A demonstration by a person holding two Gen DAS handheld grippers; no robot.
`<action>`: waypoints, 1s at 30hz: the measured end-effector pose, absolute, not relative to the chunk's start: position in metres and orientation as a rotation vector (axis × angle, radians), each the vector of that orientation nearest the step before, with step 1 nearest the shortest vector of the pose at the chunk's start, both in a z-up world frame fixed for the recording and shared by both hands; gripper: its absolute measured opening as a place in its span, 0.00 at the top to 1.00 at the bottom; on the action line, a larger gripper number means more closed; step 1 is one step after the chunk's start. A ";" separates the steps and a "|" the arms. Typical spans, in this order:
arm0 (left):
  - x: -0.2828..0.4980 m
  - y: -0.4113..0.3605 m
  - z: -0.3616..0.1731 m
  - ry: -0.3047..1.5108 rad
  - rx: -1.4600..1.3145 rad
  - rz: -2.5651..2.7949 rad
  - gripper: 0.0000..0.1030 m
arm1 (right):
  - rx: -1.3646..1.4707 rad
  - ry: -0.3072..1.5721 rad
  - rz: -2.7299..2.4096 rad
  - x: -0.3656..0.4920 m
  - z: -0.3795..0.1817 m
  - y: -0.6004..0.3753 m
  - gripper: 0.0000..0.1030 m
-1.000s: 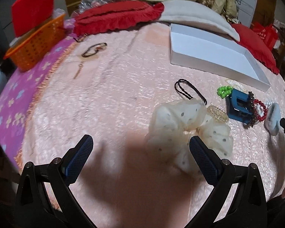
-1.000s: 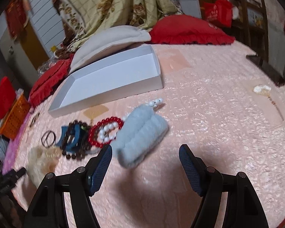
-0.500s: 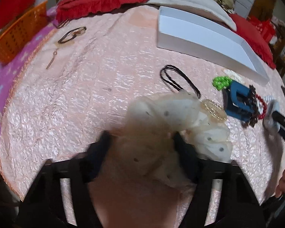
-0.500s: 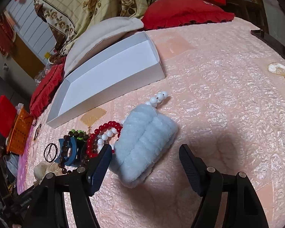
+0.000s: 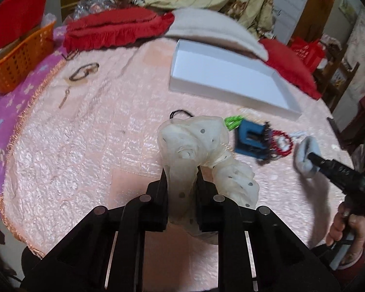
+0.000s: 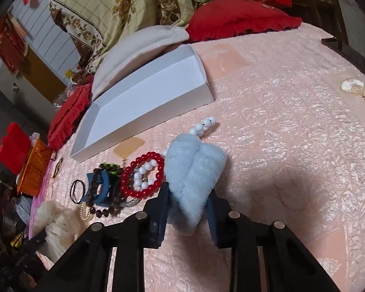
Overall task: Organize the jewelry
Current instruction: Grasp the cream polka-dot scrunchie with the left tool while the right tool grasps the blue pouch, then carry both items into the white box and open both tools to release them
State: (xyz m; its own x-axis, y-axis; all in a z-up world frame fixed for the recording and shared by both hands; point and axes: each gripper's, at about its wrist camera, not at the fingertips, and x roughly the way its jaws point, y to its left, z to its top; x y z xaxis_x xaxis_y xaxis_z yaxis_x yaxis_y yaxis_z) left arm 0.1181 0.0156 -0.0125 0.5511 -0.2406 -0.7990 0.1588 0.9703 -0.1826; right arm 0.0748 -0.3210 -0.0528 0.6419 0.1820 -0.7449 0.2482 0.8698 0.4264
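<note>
My left gripper (image 5: 181,182) is shut on a cream dotted scrunchie (image 5: 197,143), lifted off the pink quilt. My right gripper (image 6: 188,202) is shut on a fluffy pale-blue scrunchie (image 6: 194,170); it also shows in the left wrist view (image 5: 306,155). A pile of jewelry lies beside it: a red bead bracelet (image 6: 143,177), white beads (image 6: 204,125), a blue hair claw (image 6: 101,189), dark brown beads (image 6: 95,202), green beads (image 5: 233,121) and a black hair tie (image 6: 76,191). An empty white box (image 6: 146,97) (image 5: 226,77) lies behind the pile.
Red cushions (image 5: 114,29) and a cream pillow (image 5: 214,29) line the far side of the bed. An orange basket (image 5: 19,58) stands at the left. A dark bracelet (image 5: 84,71) and a small pendant (image 5: 64,98) lie at far left; a pale ornament (image 6: 352,86) at far right.
Both grippers moved forward and closed: the left onto the cream scrunchie, which is now raised, and the right onto the blue scrunchie.
</note>
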 end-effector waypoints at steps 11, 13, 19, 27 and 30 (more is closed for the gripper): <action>0.104 0.017 0.030 0.889 -0.111 -0.285 0.85 | 0.537 0.817 -0.007 0.052 -0.019 -0.328 0.76; 0.108 0.016 0.035 0.886 -0.094 -0.285 0.85 | 0.529 0.806 0.015 0.055 -0.010 -0.327 0.76; 0.137 0.008 0.051 0.872 -0.051 -0.297 0.85 | 0.518 0.801 0.070 0.084 0.009 -0.325 0.76; 0.215 -0.015 0.056 0.872 0.034 -0.277 0.85 | 0.453 0.822 0.073 0.153 0.018 -0.320 0.76; 0.256 -0.024 0.051 0.896 0.052 -0.254 0.85 | 0.430 0.850 0.069 0.189 0.016 -0.321 0.76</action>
